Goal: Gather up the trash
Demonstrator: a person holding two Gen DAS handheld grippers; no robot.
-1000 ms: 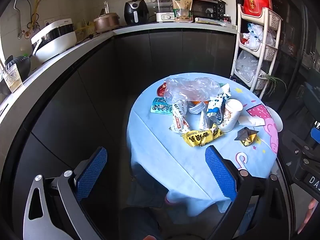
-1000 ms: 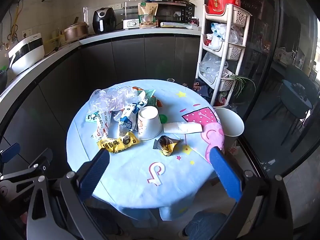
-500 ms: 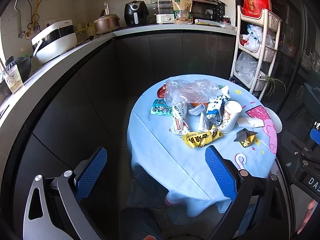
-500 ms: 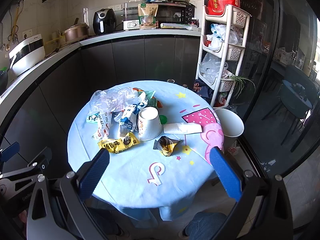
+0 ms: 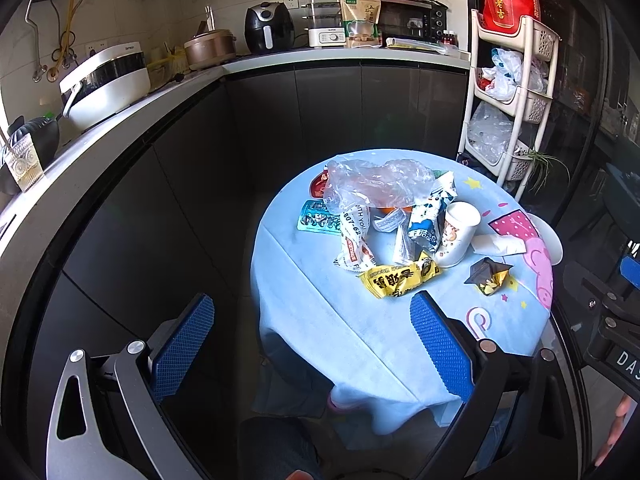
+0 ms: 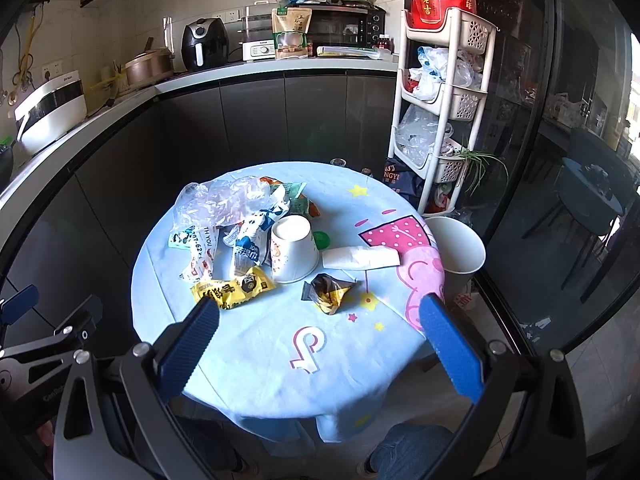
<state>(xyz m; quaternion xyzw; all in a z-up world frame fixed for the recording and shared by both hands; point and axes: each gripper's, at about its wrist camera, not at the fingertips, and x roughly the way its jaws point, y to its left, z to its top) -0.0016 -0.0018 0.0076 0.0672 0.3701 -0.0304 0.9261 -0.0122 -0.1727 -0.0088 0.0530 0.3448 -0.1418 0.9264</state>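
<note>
blue-padded, both the left hand-held gripper (image 5: 310,330) and right hand-held gripper (image 6: 320,330) hover agape and empty, likely poised to pick wrappers (image 6: 234,290) off the counter (image 6: 256,348).

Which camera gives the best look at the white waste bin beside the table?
The right wrist view: the white waste bin shows its open rim and side wall, standing on the floor by the table. The left wrist view shows only a sliver of its rim behind the table edge.
</note>
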